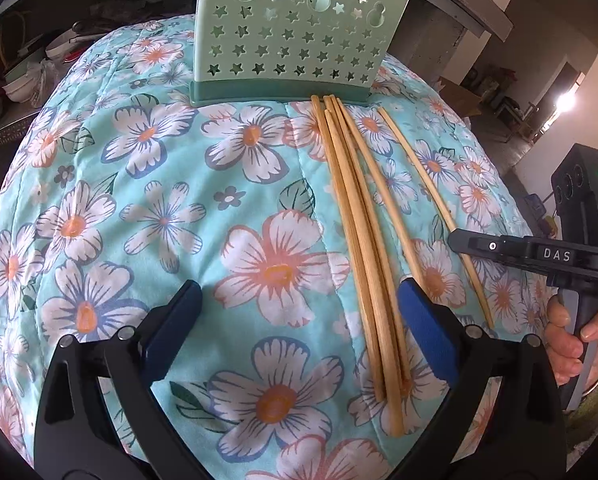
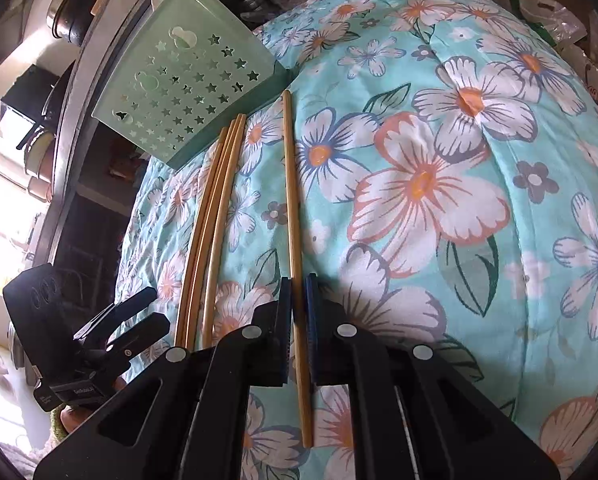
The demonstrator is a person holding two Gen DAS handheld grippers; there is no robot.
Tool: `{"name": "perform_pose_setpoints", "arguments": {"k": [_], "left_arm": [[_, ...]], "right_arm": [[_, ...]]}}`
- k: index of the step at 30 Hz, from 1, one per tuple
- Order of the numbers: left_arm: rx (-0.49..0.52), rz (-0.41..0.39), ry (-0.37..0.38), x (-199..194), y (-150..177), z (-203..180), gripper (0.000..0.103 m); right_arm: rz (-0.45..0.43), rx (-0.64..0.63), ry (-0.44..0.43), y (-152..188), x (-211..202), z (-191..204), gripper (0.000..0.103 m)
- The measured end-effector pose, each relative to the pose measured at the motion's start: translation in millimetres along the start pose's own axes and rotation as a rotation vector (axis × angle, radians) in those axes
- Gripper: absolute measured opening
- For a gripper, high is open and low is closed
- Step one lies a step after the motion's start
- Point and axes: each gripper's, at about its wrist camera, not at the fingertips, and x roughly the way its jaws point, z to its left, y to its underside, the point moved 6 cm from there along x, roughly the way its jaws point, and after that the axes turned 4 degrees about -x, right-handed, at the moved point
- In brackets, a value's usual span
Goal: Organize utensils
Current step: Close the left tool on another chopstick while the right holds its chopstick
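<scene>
A green utensil holder [image 1: 287,36] with star-shaped holes stands at the far edge of the floral cloth [image 1: 159,184]; it also shows in the right wrist view [image 2: 179,92]. Several wooden chopsticks [image 1: 359,232] lie bunched in front of it, seen too in the right wrist view [image 2: 211,216]. One single chopstick [image 2: 293,220] lies apart from the bunch and also shows in the left wrist view [image 1: 431,200]. My right gripper [image 2: 297,304] is shut on this single chopstick near its thick end. My left gripper [image 1: 299,312] is open and empty, its right finger [image 1: 423,320] beside the bunch.
Bowls and dishes [image 1: 23,76] sit on a shelf at the far left. A pot [image 2: 75,12] and a dark counter edge [image 2: 79,120] lie behind the holder. The right gripper [image 1: 539,256] shows at the cloth's right edge.
</scene>
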Motion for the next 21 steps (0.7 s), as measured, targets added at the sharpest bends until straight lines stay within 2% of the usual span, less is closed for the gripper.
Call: {"name": "perform_pose_setpoints", "arguments": {"k": [5, 6, 8, 10, 11, 13, 14, 16, 21], "left_arm": [[0.099, -0.116, -0.003, -22, -15, -26, 0.094], [0.117, -0.131, -0.001, -24, -18, -30, 0.091], [0.15, -0.143, -0.013, -24, -22, -39, 0.078], [0.181, -0.126, -0.034, -16, -25, -45, 0.064], [0.196, -0.112, -0.041, -12, -25, -48, 0.06], [0.217, -0.088, -0.04, -4, -24, -52, 0.047], [0.222, -0.075, -0.038, 0, -23, -54, 0.044], [0.226, -0.053, -0.042, 6, -20, -56, 0.031], [0.228, -0.009, -0.075, 18, -15, -56, 0.016]], "right_arm": [[0.001, 0.003, -0.02, 0, 0, -4, 0.007], [-0.001, 0.005, -0.024, 0, 0, -4, 0.007], [-0.004, 0.007, -0.028, 0, 0, -5, 0.007], [-0.008, 0.009, -0.034, 1, -1, -6, 0.007], [-0.01, 0.01, -0.038, 1, -1, -6, 0.007], [-0.014, 0.012, -0.047, 3, -2, -7, 0.007], [-0.015, 0.013, -0.05, 3, -3, -8, 0.007], [-0.014, 0.01, -0.055, 4, -4, -9, 0.007], [-0.01, 0.005, -0.07, 5, -5, -11, 0.006]]}}
